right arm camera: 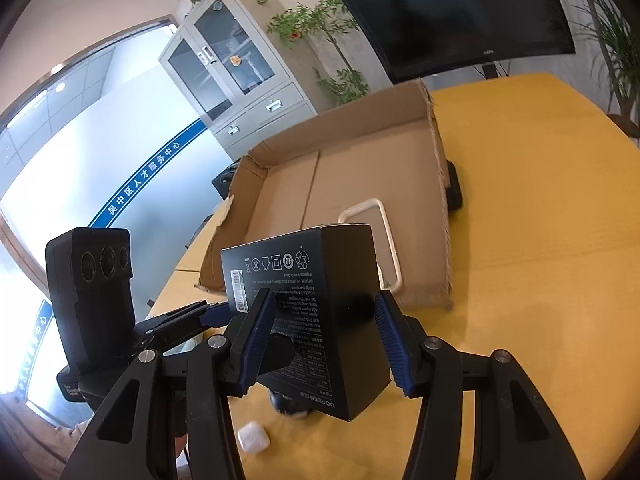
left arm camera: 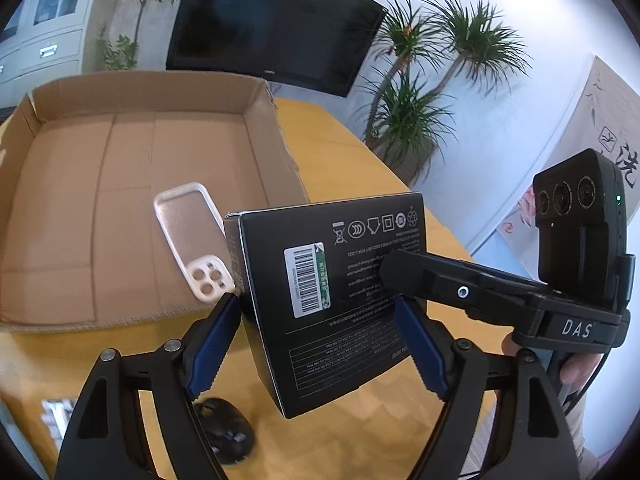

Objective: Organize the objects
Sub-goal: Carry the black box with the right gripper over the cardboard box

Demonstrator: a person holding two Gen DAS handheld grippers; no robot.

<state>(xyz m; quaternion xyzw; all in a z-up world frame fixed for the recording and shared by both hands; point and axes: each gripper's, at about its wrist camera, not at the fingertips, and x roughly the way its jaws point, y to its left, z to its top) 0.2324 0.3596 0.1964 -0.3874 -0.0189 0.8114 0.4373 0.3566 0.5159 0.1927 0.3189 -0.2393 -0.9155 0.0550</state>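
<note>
Yellow wood is filling the scene: you are working over a yellow counter (right arm camera: 540, 220) in an office, with a dark screen (left arm camera: 272, 24) on the far wall, potted palms (left arm camera: 432, 80) beside it and a grey glass-door cabinet (right arm camera: 236, 76) off to one side.

You are holding the black box (left arm camera: 332, 300) above the counter's near part with both claws at once. Your left claw (left arm camera: 316, 344) is gripping it across its wide printed face, blue pads pressed on the two side edges. Your right claw (right arm camera: 324, 344) is gripping it across the narrower side, and its finger is reaching over the box in the left view. The box is tilting, one corner pointing down, clear of the counter.

It looks like a stiff, smooth retail carton, probably light, and its glossy skin may slide if you loosen either grip. Keeping the pads on opposite flat walls near the middle seems the safest hold; squeezing near a corner could dent it.

Just beyond the box, the shallow cardboard tray (left arm camera: 52, 92) is sitting toward the counter's far edge, with a pale phone case (left arm camera: 192, 240) lying near its front wall. On the counter below the box a black mouse (left arm camera: 228, 432) is lying, and a small white earbud case (right arm camera: 253, 442) is resting at the near edge. The tray looks like the likely destination.
</note>
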